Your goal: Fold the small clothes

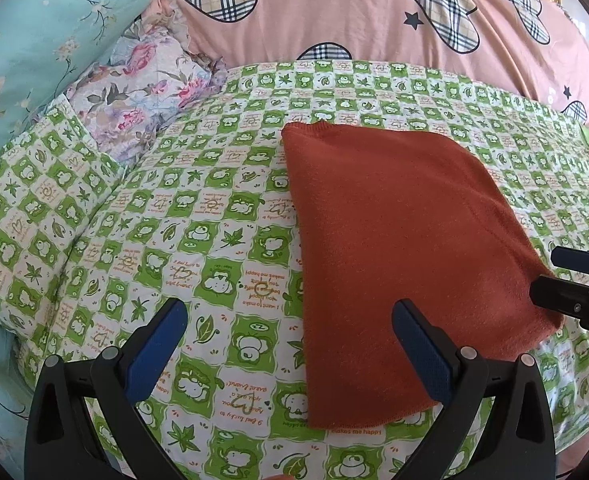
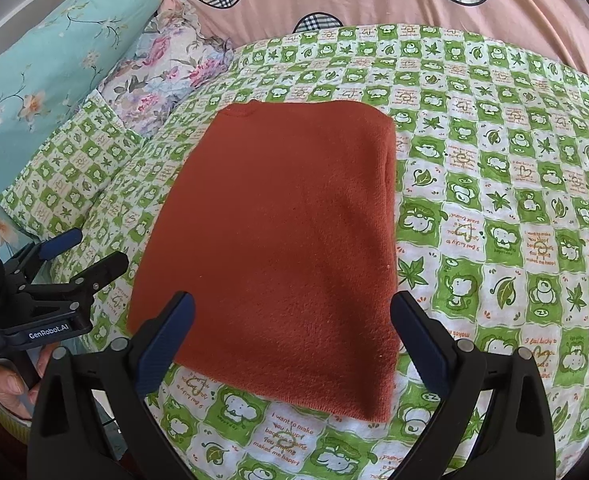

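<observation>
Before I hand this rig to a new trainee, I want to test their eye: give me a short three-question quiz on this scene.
1. True or false: the left gripper is clamped on the rust-orange folded garment.
2. What does the garment lie on: (a) the pink heart-print quilt, (b) the green checked cartoon sheet, (c) the teal floral pillow?
3. Fill in: the right gripper has its jaws ____.

Key: 1 false; 2 b; 3 open.
</observation>
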A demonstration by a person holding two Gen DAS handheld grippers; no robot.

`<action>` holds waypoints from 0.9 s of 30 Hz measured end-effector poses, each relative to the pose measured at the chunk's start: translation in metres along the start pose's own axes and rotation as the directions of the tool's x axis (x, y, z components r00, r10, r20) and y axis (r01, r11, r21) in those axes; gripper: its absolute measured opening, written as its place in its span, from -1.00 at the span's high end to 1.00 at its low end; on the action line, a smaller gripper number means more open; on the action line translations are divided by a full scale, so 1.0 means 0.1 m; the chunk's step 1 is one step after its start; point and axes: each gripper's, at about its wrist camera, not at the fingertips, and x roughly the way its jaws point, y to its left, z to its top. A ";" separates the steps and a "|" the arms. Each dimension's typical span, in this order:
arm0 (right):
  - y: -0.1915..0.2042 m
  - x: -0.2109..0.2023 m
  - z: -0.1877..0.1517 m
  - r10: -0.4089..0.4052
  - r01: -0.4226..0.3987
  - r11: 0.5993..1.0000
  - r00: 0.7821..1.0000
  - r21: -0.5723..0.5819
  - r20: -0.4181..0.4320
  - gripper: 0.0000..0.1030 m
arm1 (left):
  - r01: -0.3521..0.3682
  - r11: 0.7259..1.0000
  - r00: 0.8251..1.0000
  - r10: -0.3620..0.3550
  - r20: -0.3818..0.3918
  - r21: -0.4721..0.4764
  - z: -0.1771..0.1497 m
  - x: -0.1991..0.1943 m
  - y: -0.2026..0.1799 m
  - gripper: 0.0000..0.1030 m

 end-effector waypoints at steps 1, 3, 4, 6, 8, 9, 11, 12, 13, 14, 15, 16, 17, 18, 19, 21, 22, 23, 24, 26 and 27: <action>0.00 0.00 0.00 -0.001 0.001 1.000 1.000 0.000 0.000 -0.91 | 0.003 1.000 1.000 -0.003 -0.001 0.001 0.00 0.01 0.00 -0.99; 0.02 0.01 -0.01 -0.003 0.003 1.000 1.000 -0.002 -0.003 -0.91 | 0.005 1.000 1.000 -0.005 -0.002 0.001 0.00 0.01 -0.01 -0.99; 0.02 0.02 0.00 -0.002 0.002 1.000 1.000 -0.003 -0.004 -0.91 | 0.005 1.000 1.000 -0.005 -0.002 0.002 0.00 0.01 -0.02 -0.99; 0.02 0.03 0.00 0.001 -0.001 1.000 1.000 -0.005 -0.007 -0.91 | 0.004 1.000 1.000 -0.004 0.001 0.006 0.00 0.00 -0.04 -0.99; 0.03 0.04 0.01 0.001 -0.001 1.000 1.000 -0.008 -0.010 -0.91 | 0.003 1.000 1.000 -0.003 0.006 0.010 0.00 -0.01 -0.05 -0.99; 0.02 0.05 0.01 0.002 -0.002 1.000 1.000 -0.009 -0.011 -0.91 | 0.004 1.000 1.000 -0.004 0.008 0.011 0.01 -0.01 -0.05 -0.99; 0.03 0.05 0.01 0.003 -0.003 1.000 1.000 -0.008 -0.012 -0.91 | 0.005 1.000 1.000 -0.005 0.012 0.011 0.01 -0.02 -0.05 -0.99; 0.03 0.05 0.01 0.003 -0.003 1.000 1.000 -0.008 -0.012 -0.91 | 0.006 1.000 1.000 -0.006 0.014 0.011 0.02 -0.02 -0.05 -0.99; 0.03 0.05 0.01 0.003 -0.003 1.000 1.000 -0.008 -0.011 -0.91 | 0.007 1.000 1.000 -0.008 0.014 0.012 0.02 -0.02 -0.05 -0.99; 0.03 0.05 0.01 0.002 -0.002 1.000 1.000 -0.008 -0.012 -0.91 | 0.008 1.000 1.000 -0.009 0.013 0.012 0.02 -0.02 -0.05 -0.99; 0.03 0.05 0.02 0.002 -0.002 1.000 1.000 -0.009 -0.013 -0.91 | 0.009 1.000 1.000 -0.009 0.013 0.013 0.02 -0.02 -0.05 -0.99; 0.03 0.05 0.01 0.002 -0.002 1.000 1.000 -0.008 -0.012 -0.91 | 0.009 1.000 1.000 -0.009 0.013 0.012 0.02 -0.02 -0.05 -0.99; 0.04 0.05 0.01 0.001 -0.001 1.000 1.000 -0.007 -0.012 -0.91 | 0.009 1.000 1.000 -0.009 0.013 0.012 0.02 -0.02 -0.05 -0.99; 0.04 0.05 0.01 0.002 -0.002 1.000 1.000 -0.007 -0.012 -0.91 | 0.010 1.000 1.000 -0.010 0.012 0.011 0.02 -0.02 -0.05 -0.99; 0.04 0.05 0.01 0.002 -0.002 1.000 1.000 -0.007 -0.013 -0.91 | 0.011 1.000 1.000 -0.011 0.011 0.010 0.02 -0.02 -0.05 -0.99; 0.03 0.05 0.02 0.002 -0.002 1.000 1.000 -0.007 -0.013 -0.91 | 0.013 1.000 1.000 -0.013 0.010 0.008 0.01 -0.02 -0.04 -0.99; 0.03 0.05 0.02 0.003 -0.003 1.000 1.000 -0.007 -0.013 -0.91 | 0.013 1.000 1.000 -0.013 0.011 0.009 0.01 -0.02 -0.05 -0.99; 0.03 0.05 0.02 0.002 -0.002 1.000 1.000 -0.006 -0.013 -0.91 | 0.013 1.000 1.000 -0.013 0.013 0.008 0.01 -0.03 -0.04 -0.99; 0.03 0.05 0.02 0.001 -0.001 1.000 1.000 -0.007 -0.013 -0.91 | 0.011 1.000 1.000 -0.011 0.014 0.009 0.01 -0.03 -0.04 -0.99; 0.04 0.06 0.01 0.001 -0.001 1.000 1.000 -0.004 -0.013 -0.91 | 0.011 1.000 1.000 -0.011 0.018 0.010 0.01 -0.03 -0.05 -0.99; 0.04 0.06 0.01 0.000 0.000 1.000 1.000 -0.005 -0.013 -0.91 | 0.011 1.000 1.000 -0.011 0.019 0.012 0.01 -0.04 -0.05 -0.99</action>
